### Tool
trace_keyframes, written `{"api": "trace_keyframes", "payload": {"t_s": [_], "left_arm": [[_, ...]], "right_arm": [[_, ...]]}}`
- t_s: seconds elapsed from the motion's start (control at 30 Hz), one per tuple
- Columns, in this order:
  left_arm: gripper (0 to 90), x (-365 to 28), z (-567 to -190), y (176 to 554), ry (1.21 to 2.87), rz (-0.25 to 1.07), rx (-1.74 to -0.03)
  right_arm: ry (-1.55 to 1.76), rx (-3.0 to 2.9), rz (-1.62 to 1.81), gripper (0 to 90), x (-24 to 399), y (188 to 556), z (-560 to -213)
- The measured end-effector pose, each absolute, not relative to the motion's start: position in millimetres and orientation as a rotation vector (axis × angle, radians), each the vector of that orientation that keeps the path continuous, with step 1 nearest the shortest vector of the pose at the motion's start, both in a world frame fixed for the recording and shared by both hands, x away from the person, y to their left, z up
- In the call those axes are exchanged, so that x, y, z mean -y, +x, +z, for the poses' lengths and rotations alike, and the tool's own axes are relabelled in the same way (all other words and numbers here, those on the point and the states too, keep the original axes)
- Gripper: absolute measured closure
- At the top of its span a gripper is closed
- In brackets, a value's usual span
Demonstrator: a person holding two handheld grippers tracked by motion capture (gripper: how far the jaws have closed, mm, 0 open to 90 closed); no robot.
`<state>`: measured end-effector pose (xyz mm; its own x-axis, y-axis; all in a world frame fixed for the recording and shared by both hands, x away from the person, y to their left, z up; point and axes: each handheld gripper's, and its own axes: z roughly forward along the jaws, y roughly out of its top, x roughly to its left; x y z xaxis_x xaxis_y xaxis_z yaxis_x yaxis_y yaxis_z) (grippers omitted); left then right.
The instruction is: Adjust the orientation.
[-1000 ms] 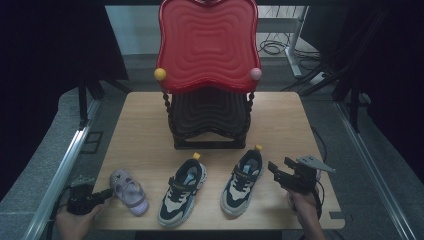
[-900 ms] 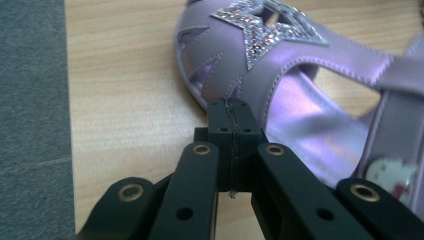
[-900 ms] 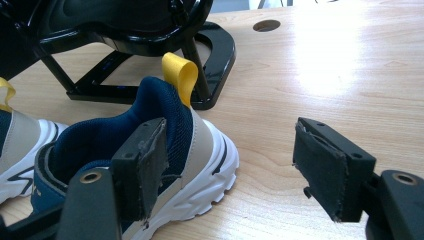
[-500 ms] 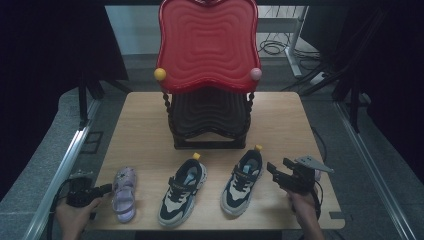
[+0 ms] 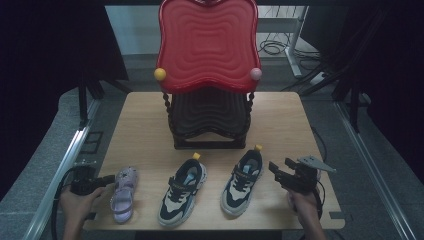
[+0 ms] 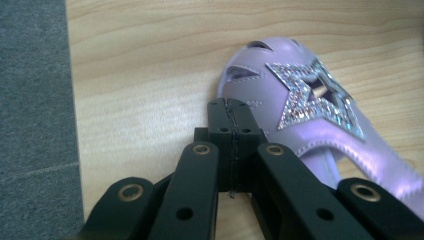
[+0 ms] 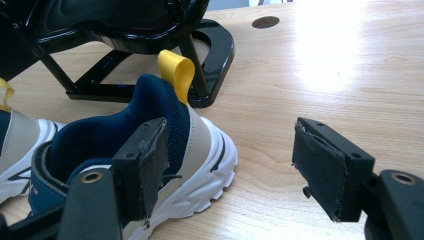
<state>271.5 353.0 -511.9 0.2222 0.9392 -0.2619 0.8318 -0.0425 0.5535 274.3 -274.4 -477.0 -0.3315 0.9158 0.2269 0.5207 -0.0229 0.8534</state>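
A small lilac sandal [image 5: 122,194] with a glittery star [image 6: 312,102] lies at the table's front left, lengthwise toward the chair. My left gripper [image 5: 107,179] is shut with nothing between its jaws, and its closed tip [image 6: 234,112] rests against the sandal's side. Two navy, beige and white sneakers stand side by side at the front middle: one [image 5: 182,192] on the left and one [image 5: 242,182] on the right. My right gripper [image 5: 280,167] is open just right of the right sneaker's heel. In the right gripper view that gripper [image 7: 232,160] holds nothing, and the heel [image 7: 165,140] sits by its left pad.
A red toy chair [image 5: 207,45] with a black frame stands at the back middle of the wooden table [image 5: 145,130]. Its black base [image 7: 210,55] is just behind the sneakers. The table's left edge [image 6: 70,125] drops to grey floor beside my left gripper.
The left gripper has moved a little toward the sandal. The sandal has turned from a slant to lie straight and parallel to the sneakers. The right gripper has stayed put.
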Motion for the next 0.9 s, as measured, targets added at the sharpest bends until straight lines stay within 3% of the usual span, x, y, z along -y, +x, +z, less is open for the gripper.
{"api": "trace_keyframes", "payload": {"t_s": [0.4, 0.5, 0.6, 0.77, 0.9], "left_arm": [[89.2, -345.3, -509.0, 287.7, 1.944, 0.225, -1.618], [76.6, -342.5, -497.7, 280.5, 1.907, 0.322, -1.597], [62.6, -329.2, -472.8, 269.8, 1.897, 0.477, -1.464], [48.3, -301.2, -450.4, 264.0, 1.867, 0.460, -1.295], [45.2, -286.1, -446.0, 265.1, 1.828, 0.415, -1.217]], "right_arm": [[1.502, -1.849, 1.305, 30.6, 275.7, 274.0, -476.9], [1.501, -1.846, 1.317, 30.6, 276.6, 273.0, -476.1], [1.493, -1.840, 1.361, 30.8, 279.4, 272.5, -474.0], [1.469, -1.840, 1.353, 30.6, 282.2, 273.4, -473.7], [1.449, -1.848, 1.387, 30.4, 286.6, 275.1, -470.9]]}}
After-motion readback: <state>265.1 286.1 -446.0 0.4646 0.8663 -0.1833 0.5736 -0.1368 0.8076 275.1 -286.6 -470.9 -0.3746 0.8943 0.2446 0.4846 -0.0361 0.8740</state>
